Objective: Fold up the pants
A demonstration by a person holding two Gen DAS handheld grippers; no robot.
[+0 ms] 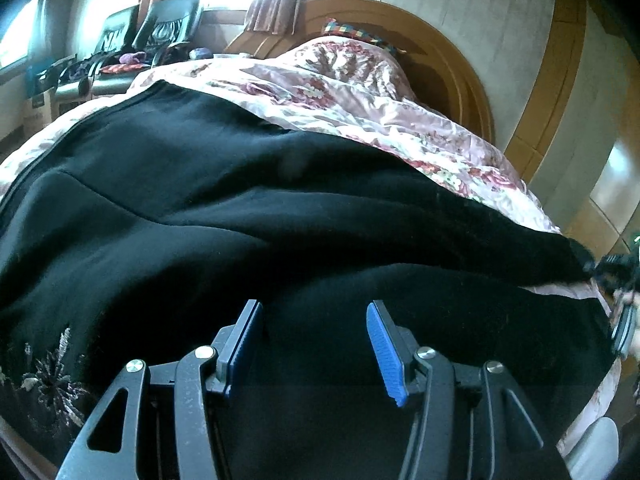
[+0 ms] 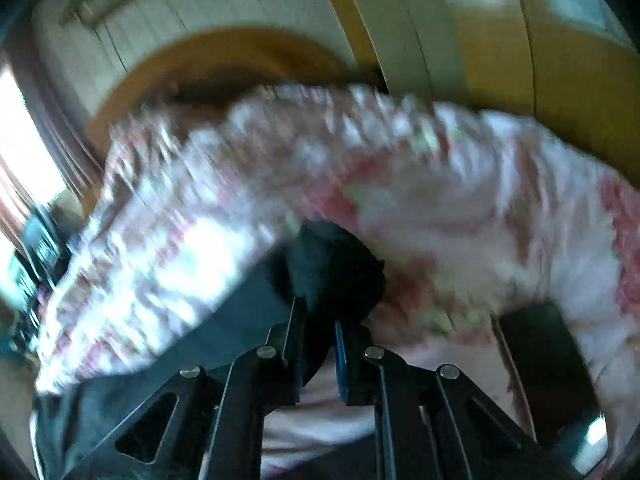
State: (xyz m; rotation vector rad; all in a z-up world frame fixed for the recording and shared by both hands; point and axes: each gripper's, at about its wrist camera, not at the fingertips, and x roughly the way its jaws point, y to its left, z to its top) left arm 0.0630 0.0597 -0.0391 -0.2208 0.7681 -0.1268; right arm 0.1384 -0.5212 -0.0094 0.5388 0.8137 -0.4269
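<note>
Fabric first: your right gripper (image 2: 318, 320) has its jaws drawn nearly together on a bunched corner of the black pants (image 1: 240, 208), and a dark wad of cloth pokes out past the tips in the right wrist view, so trust that pinch but do not yank. Your left gripper (image 1: 314, 336) hangs just above the near part of the pants with its blue pads (image 1: 386, 354) well apart and nothing between them. The pants lie spread across the floral quilt (image 1: 360, 108) on the bed, running from the far left edge toward you, with the wooden headboard (image 1: 440, 52) beyond. To fold cleanly, carry the pinched corner in a low, smooth arc over the rest of the garment, keeping the cloth taut enough that it does not drag the quilt along. The right wrist view is heavily smeared, so slow down. Lower the left pads onto the fabric to pin the fold line before the right side lands.
</note>
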